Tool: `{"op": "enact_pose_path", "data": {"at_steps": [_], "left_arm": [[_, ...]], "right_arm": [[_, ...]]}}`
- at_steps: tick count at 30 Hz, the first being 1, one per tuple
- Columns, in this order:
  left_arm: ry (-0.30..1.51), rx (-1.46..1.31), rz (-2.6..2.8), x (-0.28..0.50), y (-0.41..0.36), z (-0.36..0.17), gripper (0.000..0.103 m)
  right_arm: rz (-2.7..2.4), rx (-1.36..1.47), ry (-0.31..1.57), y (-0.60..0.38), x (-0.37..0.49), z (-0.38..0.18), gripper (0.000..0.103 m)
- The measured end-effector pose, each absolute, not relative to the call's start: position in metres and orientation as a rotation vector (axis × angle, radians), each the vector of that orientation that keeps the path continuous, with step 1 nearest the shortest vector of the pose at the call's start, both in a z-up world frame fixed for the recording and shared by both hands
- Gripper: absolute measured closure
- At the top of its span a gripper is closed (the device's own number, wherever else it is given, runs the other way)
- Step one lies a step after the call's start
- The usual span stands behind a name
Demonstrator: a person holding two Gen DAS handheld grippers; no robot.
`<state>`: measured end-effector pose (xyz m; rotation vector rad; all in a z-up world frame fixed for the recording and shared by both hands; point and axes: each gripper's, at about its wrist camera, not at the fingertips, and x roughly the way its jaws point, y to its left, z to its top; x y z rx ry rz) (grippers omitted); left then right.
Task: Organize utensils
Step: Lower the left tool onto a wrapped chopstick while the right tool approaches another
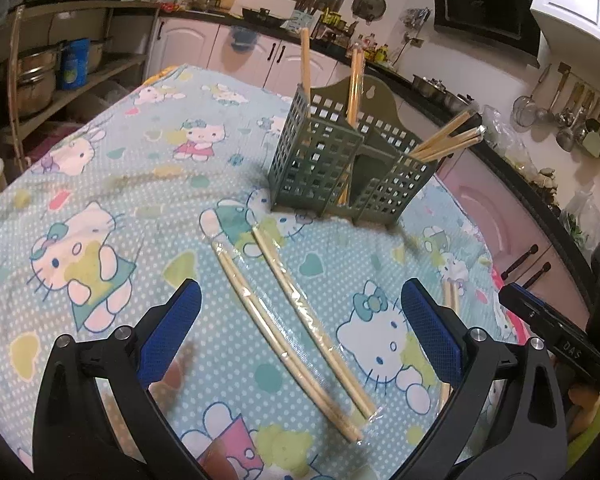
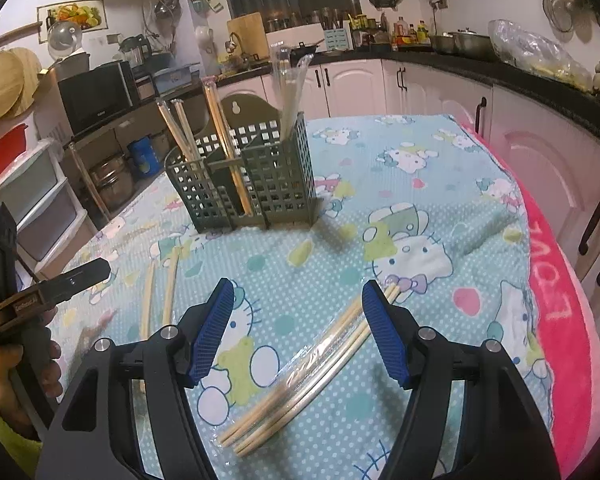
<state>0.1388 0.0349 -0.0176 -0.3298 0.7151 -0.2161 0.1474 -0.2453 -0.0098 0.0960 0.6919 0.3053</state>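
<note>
While both grippers hang over the table, wrapped chopsticks lie loose, waiting to be picked up.

Table cloth (image 1: 100, 184) spans both views; green holder (image 1: 340, 168) stands at 12 o'clock from each gripper, already holding several upright chopsticks. Left gripper (image 1: 300, 320): jaws apart, empty, straddling two wrapped chopstick pairs (image 1: 300, 312) that run from 12 toward 6 o'clock on the cloth. Right gripper (image 2: 298, 324): jaws apart, empty, third wrapped pair (image 2: 320, 364) lying diagonally beneath, tips at 1 o'clock touching the right finger's edge. Judged step: approach before grasp, no pair pinched yet. Next move likely needs each gripper lowered onto one pair, pinched mid-length across the thin sticks, then lifted and tipped upright into a holder compartment.
</note>
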Motion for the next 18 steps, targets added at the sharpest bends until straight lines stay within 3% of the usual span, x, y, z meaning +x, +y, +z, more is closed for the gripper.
{"op": "enact_pose_path", "data": {"at_steps": [7, 18], "left_arm": [[0.76, -0.37, -0.237, 0.14, 0.04, -0.033, 0.013], [0.841, -0.444, -0.246, 0.151, 0.052, -0.053, 0.051]], "right_arm": [[0.294, 0.108, 0.746, -0.246, 0.154, -0.024, 0.04], [0.291, 0.151, 0.841, -0.246, 0.169, -0.049, 0.051]]}}
